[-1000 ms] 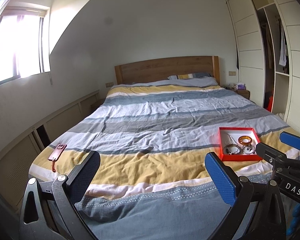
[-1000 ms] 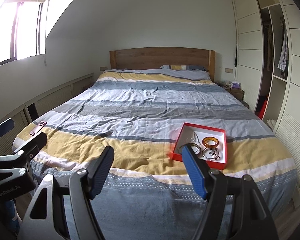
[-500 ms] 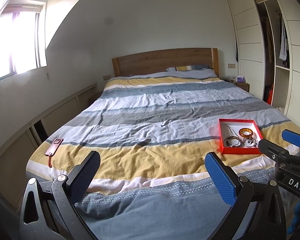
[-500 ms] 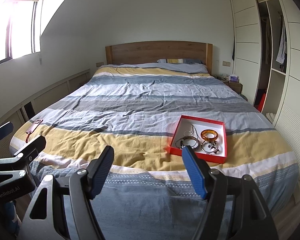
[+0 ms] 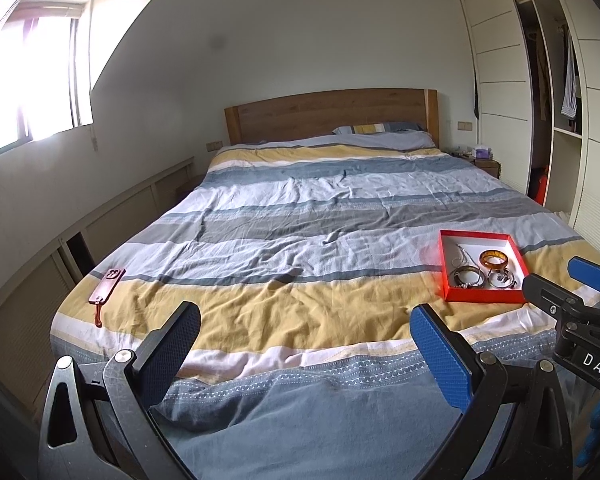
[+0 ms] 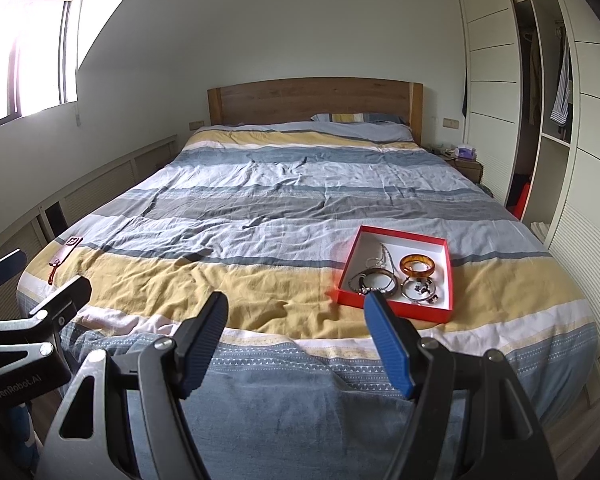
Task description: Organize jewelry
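Note:
A red tray (image 6: 448,276) with a white inside lies on the striped bed, near its foot on the right; it also shows in the left wrist view (image 5: 444,268). In it lie an amber bangle (image 6: 417,265), dark and silver bracelets (image 6: 374,282), a charm bracelet (image 6: 419,290) and a thin chain (image 6: 382,254). My right gripper (image 6: 296,340) is open and empty above the foot of the bed, just short of the tray. My left gripper (image 5: 304,350) is open and empty, further left.
A striped duvet (image 5: 300,208) covers the bed. A phone in a reddish case (image 5: 107,286) lies at its left edge. A wooden headboard (image 5: 328,114) stands at the far end. An open wardrobe (image 6: 540,100) and a bedside table (image 6: 466,166) stand at the right.
Both grippers have risen and tilted, so the bed sits lower and wider in view. The tray looks a little closer in the right wrist view. Both stay open.

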The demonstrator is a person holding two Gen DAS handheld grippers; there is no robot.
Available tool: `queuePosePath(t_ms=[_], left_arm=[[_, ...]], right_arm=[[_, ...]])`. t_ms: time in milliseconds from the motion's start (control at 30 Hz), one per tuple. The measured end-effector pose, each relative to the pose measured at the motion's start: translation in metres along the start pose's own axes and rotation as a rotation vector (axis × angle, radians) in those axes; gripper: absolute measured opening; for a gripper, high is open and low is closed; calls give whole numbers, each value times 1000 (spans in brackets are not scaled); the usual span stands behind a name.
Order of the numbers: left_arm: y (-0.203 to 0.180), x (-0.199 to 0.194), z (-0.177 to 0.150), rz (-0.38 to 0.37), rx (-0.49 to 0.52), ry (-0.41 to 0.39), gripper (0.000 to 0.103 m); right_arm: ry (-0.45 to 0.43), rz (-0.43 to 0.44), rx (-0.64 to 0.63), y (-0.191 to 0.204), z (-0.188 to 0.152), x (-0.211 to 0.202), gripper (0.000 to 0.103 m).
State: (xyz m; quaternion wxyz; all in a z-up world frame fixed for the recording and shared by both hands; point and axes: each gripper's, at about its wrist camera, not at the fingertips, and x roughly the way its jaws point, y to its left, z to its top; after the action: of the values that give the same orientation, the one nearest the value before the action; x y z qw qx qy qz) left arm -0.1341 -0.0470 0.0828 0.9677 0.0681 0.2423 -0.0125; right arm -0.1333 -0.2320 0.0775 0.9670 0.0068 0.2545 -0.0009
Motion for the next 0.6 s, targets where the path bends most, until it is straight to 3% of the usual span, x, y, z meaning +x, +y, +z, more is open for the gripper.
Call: queuePosePath(t_ms=[600], left_arm=[[0, 8, 1, -5, 0, 24, 102]], right_arm=[[3, 0, 2, -1, -1, 1, 69]])
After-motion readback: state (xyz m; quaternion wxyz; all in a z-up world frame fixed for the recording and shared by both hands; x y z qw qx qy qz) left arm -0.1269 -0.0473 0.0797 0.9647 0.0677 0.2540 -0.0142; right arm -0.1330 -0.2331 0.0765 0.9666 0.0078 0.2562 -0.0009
